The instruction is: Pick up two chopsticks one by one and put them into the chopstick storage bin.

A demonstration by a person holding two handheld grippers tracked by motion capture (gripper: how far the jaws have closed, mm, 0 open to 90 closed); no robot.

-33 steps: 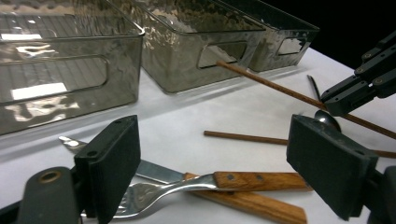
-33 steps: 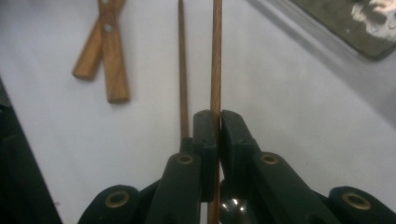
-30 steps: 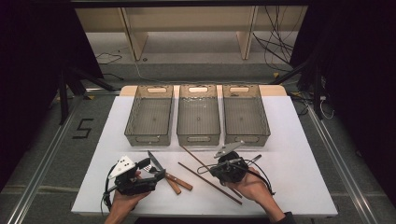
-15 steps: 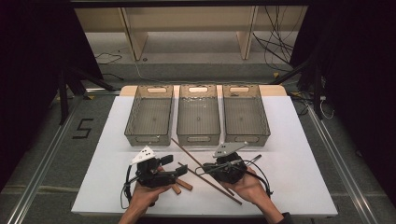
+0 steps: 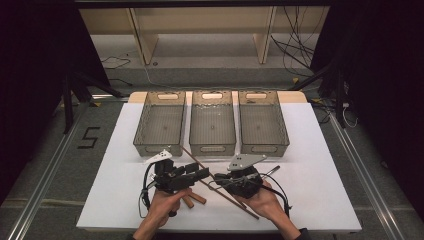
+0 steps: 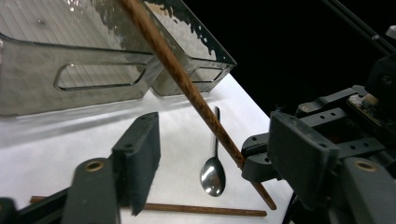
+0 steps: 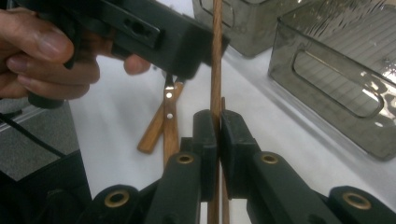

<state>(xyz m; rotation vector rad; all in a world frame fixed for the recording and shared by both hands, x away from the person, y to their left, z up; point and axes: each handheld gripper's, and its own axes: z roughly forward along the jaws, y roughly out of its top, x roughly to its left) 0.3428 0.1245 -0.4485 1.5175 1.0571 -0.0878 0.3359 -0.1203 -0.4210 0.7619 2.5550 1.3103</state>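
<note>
We have a wooden chopstick clamped between the closed jaws of our right gripper, and it runs up and away from the jaws toward the bins; in the high view it slants from near the table's front edge up to the gap between the left bin and the middle bin. It is a thin, stiff, light stick, so weight is no trouble, but we judge that its round, smooth shaft can swivel or slide in flat pads. The present hold sits well down toward one end, which leaves a long free length that would lever against the pads on any knock. A hold nearer the middle would steady it.

Our left gripper stands with its jaws wide apart, one on each side of the raised chopstick and holding nothing, seemingly ready to take a second grip. A second chopstick lies flat on the white table below it, and a metal spoon rests just beyond. Two wooden-handled utensils lie crossed by the left hand; their heads are hidden. The right bin stands beside the others, all three looking empty.
</note>
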